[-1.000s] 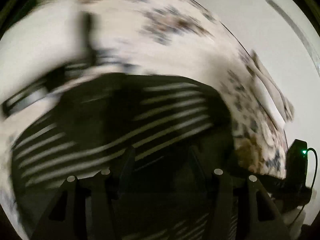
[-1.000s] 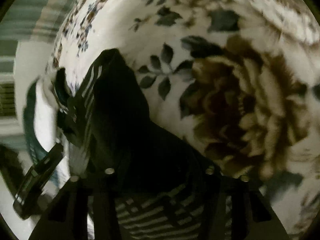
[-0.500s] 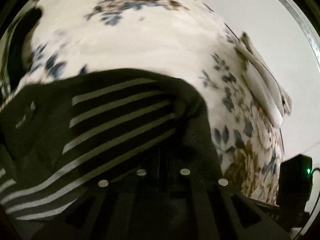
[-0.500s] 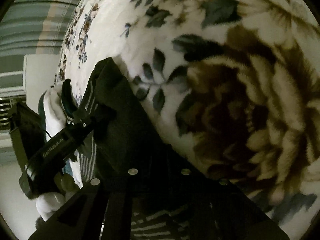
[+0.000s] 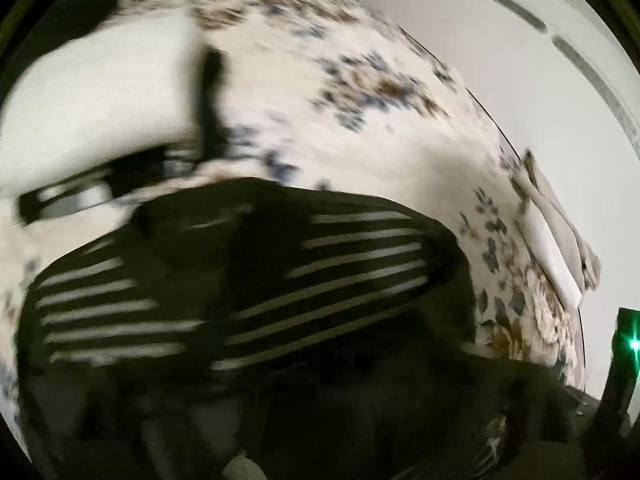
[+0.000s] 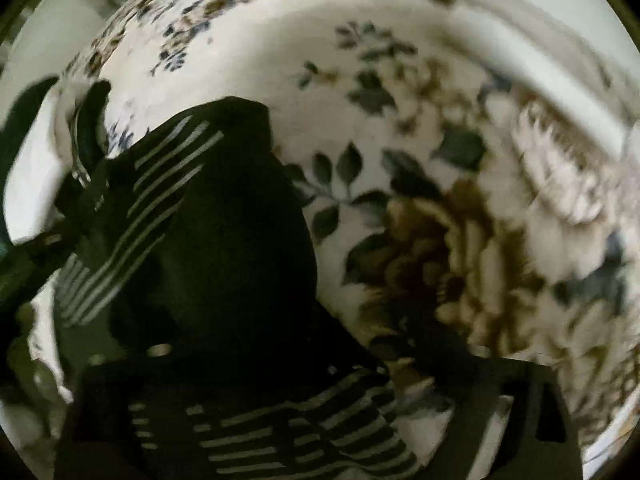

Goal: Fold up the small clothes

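1. Left claw [image 5: 320, 420]: jaws just sprung wide from a closed pinch, pads off the striped garment [image 5: 248, 280], cloth lying between and below them.
2. Right claw [image 6: 320, 412]: jaws likewise just opened, garment edge released onto the floral bedspread [image 6: 440, 240].
3. Both views now motion-blurred, drawn back slightly from the cloth.

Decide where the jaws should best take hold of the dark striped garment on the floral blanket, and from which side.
Probably the dark striped garment at its far plain corner, coming from above: that edge lies raised and clear on the floral blanket, so one jaw could slip beneath it.
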Action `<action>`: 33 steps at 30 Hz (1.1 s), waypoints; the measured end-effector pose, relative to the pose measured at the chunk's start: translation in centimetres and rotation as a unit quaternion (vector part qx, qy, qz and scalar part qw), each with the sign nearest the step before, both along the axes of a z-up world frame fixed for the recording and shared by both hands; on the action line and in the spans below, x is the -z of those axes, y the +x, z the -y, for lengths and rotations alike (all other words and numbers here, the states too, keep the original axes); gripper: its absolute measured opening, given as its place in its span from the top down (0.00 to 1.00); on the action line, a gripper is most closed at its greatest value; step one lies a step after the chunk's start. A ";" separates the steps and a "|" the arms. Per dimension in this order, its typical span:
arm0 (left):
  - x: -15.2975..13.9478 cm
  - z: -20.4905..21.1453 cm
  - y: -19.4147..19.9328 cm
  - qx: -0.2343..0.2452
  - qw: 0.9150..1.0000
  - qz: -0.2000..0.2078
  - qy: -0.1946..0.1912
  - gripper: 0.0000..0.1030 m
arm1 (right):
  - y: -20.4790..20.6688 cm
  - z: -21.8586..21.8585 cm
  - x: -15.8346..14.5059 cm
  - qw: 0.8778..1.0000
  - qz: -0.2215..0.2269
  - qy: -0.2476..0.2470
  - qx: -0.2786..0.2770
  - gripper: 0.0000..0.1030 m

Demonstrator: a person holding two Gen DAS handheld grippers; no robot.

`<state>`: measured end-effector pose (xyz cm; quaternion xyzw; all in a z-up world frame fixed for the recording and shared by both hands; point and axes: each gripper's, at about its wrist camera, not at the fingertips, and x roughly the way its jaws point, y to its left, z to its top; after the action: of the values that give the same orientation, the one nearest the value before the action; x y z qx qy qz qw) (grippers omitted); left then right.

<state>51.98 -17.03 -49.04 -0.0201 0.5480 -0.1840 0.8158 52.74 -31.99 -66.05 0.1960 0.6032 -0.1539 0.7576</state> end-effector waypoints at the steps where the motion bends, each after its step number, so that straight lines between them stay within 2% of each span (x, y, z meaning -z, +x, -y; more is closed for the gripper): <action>1: -0.6 -1.2 -0.4 -0.015 1.000 0.005 0.001 0.01 | 0.2 -0.9 -0.7 0.999 -0.003 -0.033 -0.010 0.00; 5: -2.3 -7.3 -2.5 -0.086 0.996 0.005 0.006 0.00 | 0.9 -4.2 -3.0 0.995 0.005 -0.096 -0.041 0.00; 8: -3.1 -13.1 -5.0 -0.145 0.989 -0.012 0.003 0.00 | 1.1 -7.1 -4.7 0.992 0.012 -0.101 -0.071 0.00; 12: -3.7 -23.7 -12.5 -0.252 0.967 -0.036 0.008 0.00 | 0.3 -11.5 -5.6 0.990 0.017 -0.088 -0.110 0.00; 14: -3.6 -28.9 -16.9 -0.301 0.952 -0.048 0.024 0.00 | -0.3 -14.3 -5.0 0.988 0.005 -0.077 -0.133 0.00; 16: -2.9 -35.2 -22.4 -0.361 0.929 -0.069 0.042 0.00 | -0.9 -16.3 -4.0 0.987 -0.010 -0.065 -0.149 0.00; 19: -1.1 -43.5 -30.6 -0.461 0.880 -0.099 0.051 0.01 | -1.9 -19.6 -2.0 0.982 -0.038 -0.054 -0.175 0.00; 20: -0.4 -45.5 -32.7 -0.486 0.865 -0.111 0.046 0.02 | -2.2 -20.7 -1.3 0.981 -0.045 -0.053 -0.183 0.00; 21: 0.9 -47.9 -35.3 -0.523 0.842 -0.129 0.036 0.02 | -2.4 -21.7 -0.7 0.979 -0.051 -0.054 -0.189 0.00; 22: 2.0 -49.8 -37.5 -0.551 0.822 -0.141 0.025 0.02 | -2.6 -22.5 -0.1 0.978 -0.058 -0.054 -0.193 0.00; 24: 4.4 -51.9 -40.4 -0.584 0.796 -0.157 -0.009 0.03 | -2.9 -24.2 1.2 0.975 -0.073 -0.057 -0.200 0.00; 25: 5.4 -52.4 -41.1 -0.591 0.791 -0.159 -0.025 0.07 | -2.9 -24.8 1.6 0.974 -0.078 -0.057 -0.203 0.00; 27: 7.4 -52.8 -41.5 -0.589 0.790 -0.158 -0.055 0.53 | -3.1 -26.3 2.5 0.971 -0.088 -0.062 -0.213 0.00; 28: 7.8 -52.9 -41.3 -0.585 0.793 -0.159 -0.063 0.90 | -3.1 -26.9 2.9 0.970 -0.092 -0.066 -0.217 0.00; 29: 7.6 -53.0 -41.3 -0.586 0.793 -0.149 -0.068 0.96 | -3.2 -27.6 3.3 0.968 -0.096 -0.069 -0.223 0.00; 33: 3.7 -54.2 -41.1 -0.597 0.795 -0.073 -0.081 0.97 | -3.4 -29.4 3.9 0.963 -0.102 -0.083 -0.236 0.00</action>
<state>10.90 37.20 -52.74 -0.4225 0.4684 0.2984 0.7162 49.37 -2.56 -70.00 -0.0324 0.6914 -0.0395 0.7207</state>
